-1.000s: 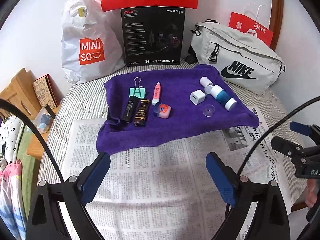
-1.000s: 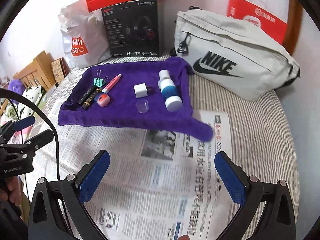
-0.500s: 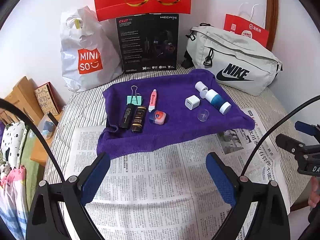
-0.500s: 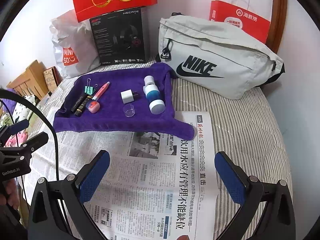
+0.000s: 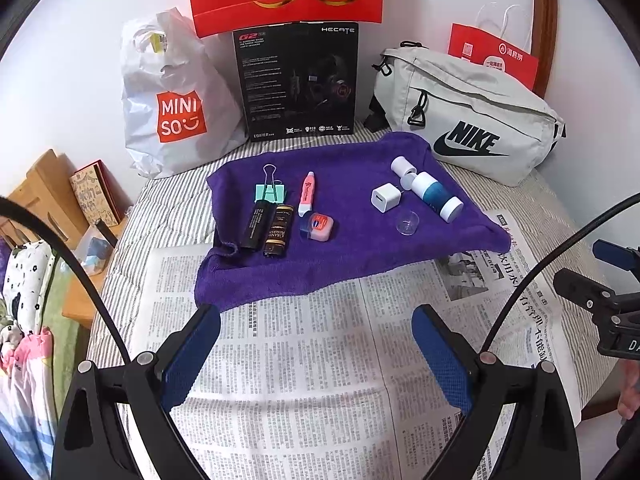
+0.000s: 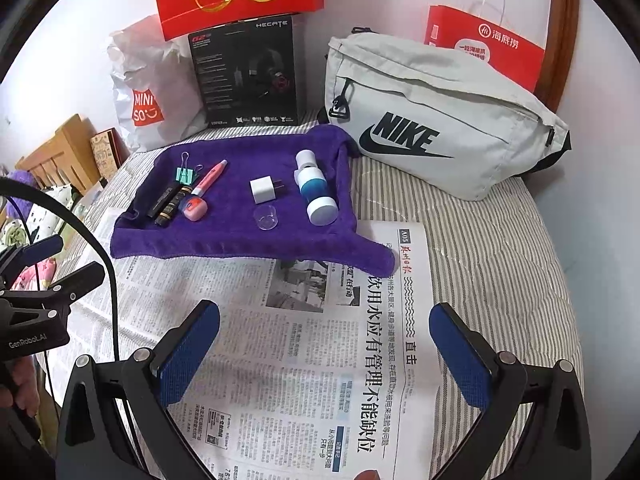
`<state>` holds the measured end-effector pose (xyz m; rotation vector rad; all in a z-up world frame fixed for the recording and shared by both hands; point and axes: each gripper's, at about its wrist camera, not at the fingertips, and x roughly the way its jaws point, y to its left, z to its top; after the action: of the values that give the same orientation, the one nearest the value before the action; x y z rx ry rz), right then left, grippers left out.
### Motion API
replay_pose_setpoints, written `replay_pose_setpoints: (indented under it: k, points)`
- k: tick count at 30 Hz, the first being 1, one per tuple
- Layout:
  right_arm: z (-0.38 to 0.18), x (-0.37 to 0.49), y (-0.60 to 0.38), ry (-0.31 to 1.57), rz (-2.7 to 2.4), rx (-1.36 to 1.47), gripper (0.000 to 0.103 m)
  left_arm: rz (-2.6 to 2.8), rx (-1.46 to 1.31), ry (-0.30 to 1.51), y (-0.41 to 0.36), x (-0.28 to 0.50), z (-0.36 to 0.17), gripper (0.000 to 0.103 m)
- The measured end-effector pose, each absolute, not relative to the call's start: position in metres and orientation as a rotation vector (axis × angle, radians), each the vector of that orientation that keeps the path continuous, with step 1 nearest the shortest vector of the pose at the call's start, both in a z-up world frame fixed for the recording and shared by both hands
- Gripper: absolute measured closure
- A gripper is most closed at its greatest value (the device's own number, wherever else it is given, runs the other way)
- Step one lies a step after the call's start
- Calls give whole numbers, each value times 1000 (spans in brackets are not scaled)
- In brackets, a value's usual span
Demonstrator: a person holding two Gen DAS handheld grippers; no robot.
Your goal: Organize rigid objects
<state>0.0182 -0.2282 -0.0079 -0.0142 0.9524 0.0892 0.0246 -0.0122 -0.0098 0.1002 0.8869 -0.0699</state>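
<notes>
Both grippers, left (image 5: 316,354) and right (image 6: 324,354), hang spread wide and empty over the newspaper (image 5: 320,380), near the purple towel's (image 5: 340,256) front edge.

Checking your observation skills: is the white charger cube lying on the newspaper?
No, the white charger cube rests on the purple towel, well clear of the newspaper.

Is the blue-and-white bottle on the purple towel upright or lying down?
Lying down: the blue-and-white bottle rests on its side across the purple towel.
</notes>
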Motion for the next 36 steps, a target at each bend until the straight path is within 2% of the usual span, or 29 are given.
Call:
replay_pose_setpoints:
  k: [36]
  points:
    - [-5,10,-221,952,90,-38,0,-69,110,890,-11,19,-8,6]
